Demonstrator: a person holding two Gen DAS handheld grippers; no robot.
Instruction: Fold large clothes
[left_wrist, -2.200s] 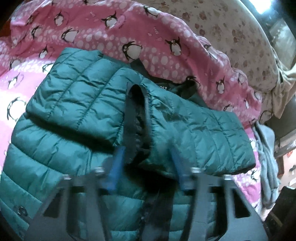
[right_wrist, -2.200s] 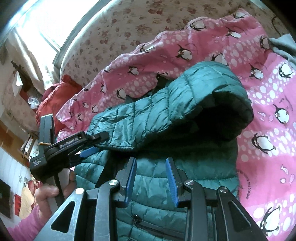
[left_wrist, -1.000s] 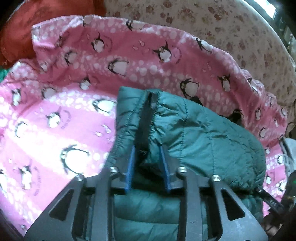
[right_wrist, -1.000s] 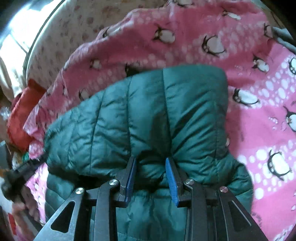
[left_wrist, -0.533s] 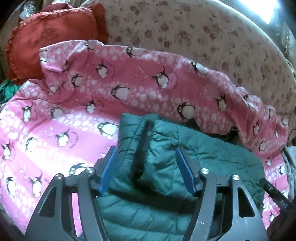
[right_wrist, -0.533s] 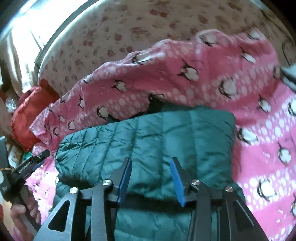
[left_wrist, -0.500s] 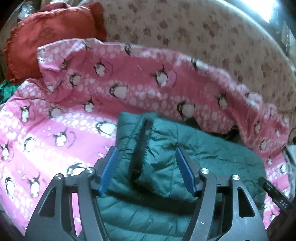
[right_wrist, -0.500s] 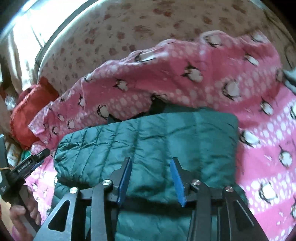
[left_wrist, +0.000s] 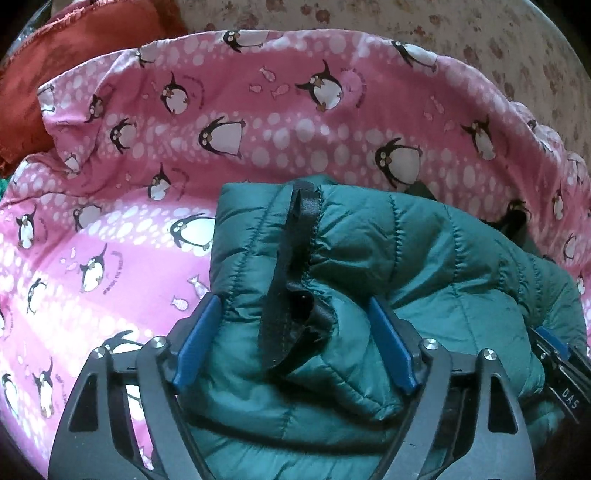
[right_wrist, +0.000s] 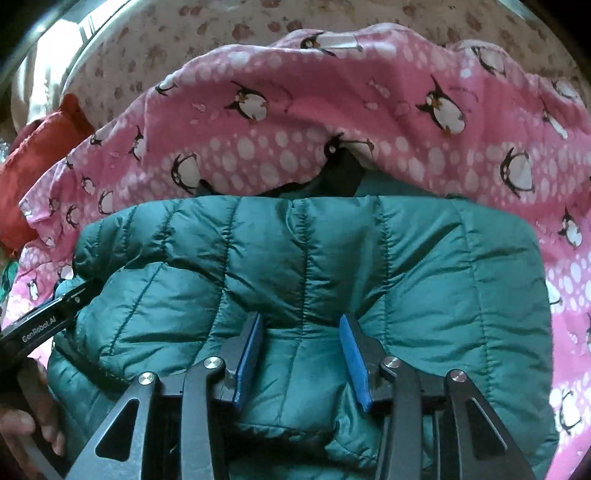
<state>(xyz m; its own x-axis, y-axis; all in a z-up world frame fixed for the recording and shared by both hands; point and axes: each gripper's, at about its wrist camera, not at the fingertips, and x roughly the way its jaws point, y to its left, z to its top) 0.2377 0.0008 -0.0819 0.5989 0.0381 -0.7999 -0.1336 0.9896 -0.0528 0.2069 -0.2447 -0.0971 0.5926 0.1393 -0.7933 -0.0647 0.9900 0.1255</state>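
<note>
A teal quilted jacket (left_wrist: 443, 266) lies folded on a pink penguin blanket (left_wrist: 258, 129). My left gripper (left_wrist: 293, 301) is over its left end. Its jaws are opening, and the black zipper edge (left_wrist: 295, 266) bunches loosely between the blue pads, which do not press on it. In the right wrist view the jacket (right_wrist: 332, 251) fills the middle. My right gripper (right_wrist: 299, 316) is open, its tips sunk into the padding with a puffed panel between them. Each gripper shows in the other's view: the right gripper (left_wrist: 557, 362) and the left gripper (right_wrist: 44, 325), which is held by a hand (right_wrist: 22, 424).
The blanket (right_wrist: 295, 122) is rumpled up behind the jacket, over a pale floral sheet (left_wrist: 406, 29). A red cushion (left_wrist: 74, 55) lies at the far left, also seen as the cushion (right_wrist: 33, 158). Pink blanket stretches to the jacket's left and right.
The left jaws have spread wide and let go of the zipper edge they pinched. The right jaws have widened off the pinched fold. Both grippers came in lower over the jacket.
</note>
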